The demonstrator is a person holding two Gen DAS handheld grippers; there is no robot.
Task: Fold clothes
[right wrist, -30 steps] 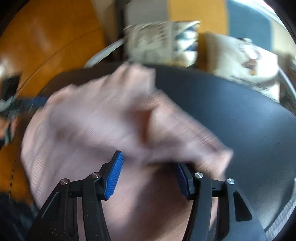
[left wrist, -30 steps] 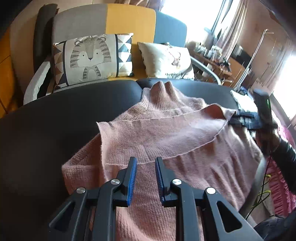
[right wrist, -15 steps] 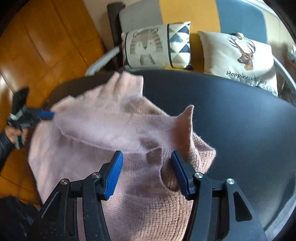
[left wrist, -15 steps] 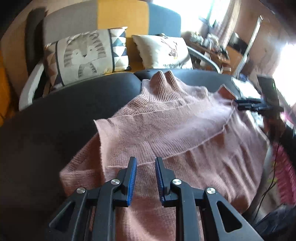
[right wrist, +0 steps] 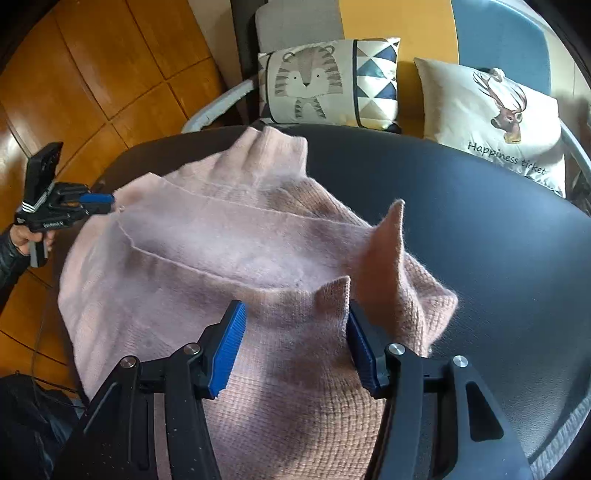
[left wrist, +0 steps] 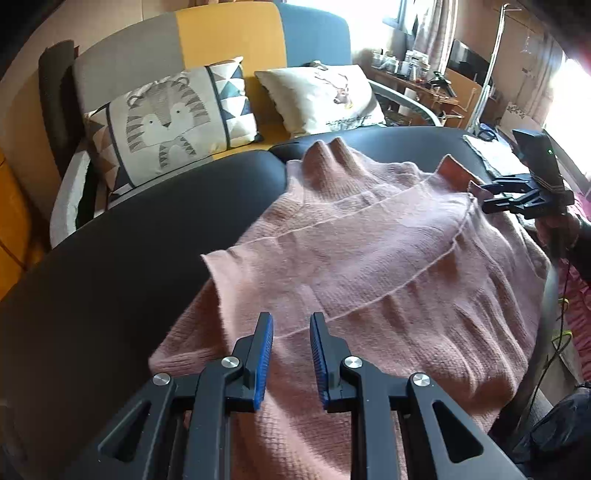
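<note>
A pink knitted turtleneck sweater [left wrist: 369, 258] lies on a round black table [left wrist: 129, 240], collar pointing to the sofa, with a sleeve folded across its body. My left gripper [left wrist: 291, 332] hovers over the sweater's near edge, jaws a small gap apart and empty. In the right wrist view the sweater [right wrist: 229, 251] fills the middle, and my right gripper [right wrist: 295, 328] is open wide over its near side, with a raised fold of knit [right wrist: 384, 251] standing between the fingers and nothing held. Each gripper shows at the edge of the other's view: right [left wrist: 517, 195], left [right wrist: 74, 203].
A sofa [left wrist: 221, 33] stands behind the table with a tiger cushion [left wrist: 170, 118] and a deer cushion [left wrist: 325, 96]. Wooden floor [right wrist: 74, 74] lies to the left. A cluttered shelf [left wrist: 424, 70] is at the back right. Cables [left wrist: 554, 332] hang at the table's right edge.
The right gripper has let the sleeve fold drop and steadied over the sweater. The left gripper has drifted slightly, its jaw gap unchanged.
</note>
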